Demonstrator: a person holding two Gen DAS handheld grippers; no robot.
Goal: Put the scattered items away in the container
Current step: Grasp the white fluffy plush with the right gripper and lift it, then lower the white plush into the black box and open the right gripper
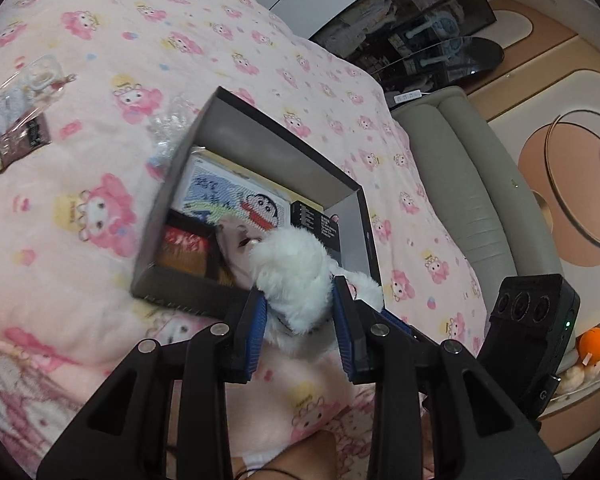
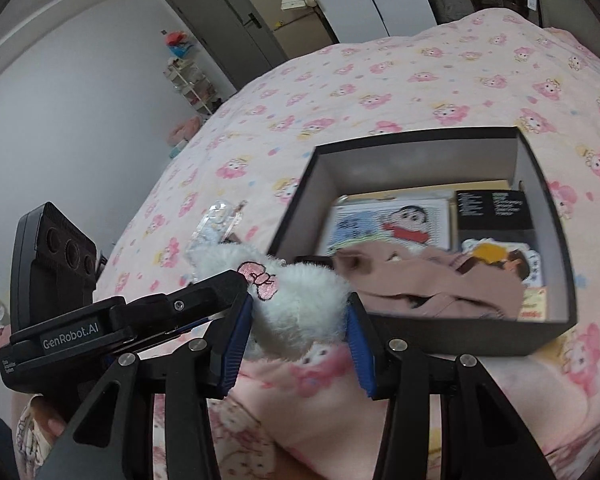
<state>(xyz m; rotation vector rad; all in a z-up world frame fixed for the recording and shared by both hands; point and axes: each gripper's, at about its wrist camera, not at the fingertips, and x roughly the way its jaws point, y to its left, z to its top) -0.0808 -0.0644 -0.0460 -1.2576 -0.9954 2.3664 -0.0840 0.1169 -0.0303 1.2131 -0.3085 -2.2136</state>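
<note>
while both grippers pinch one white plush toy [image 1: 296, 276] at the box's near rim, the tidy stands part done.

left gripper [image 1: 300, 316] and right gripper [image 2: 298, 316] each clamp the toy between blue pads; it hangs just short of the black box [image 2: 540, 332], which sits at one o'clock in the right view and eleven o'clock in the left. already in the box: a cartoon card [image 2: 392, 222], a black leaflet [image 2: 494, 208], a pinkish cloth [image 2: 424, 280], stickers [image 2: 500, 258]. left on the pink bedspread [image 1: 112, 20]: a clear packet [image 1: 40, 80] and small dark packets [image 1: 20, 140] at ten o'clock, and crinkled plastic [image 1: 168, 128] touching the box's far wall. hard to tell: the toy's full shape, what lies under the cloth, the packets' contents.
</note>
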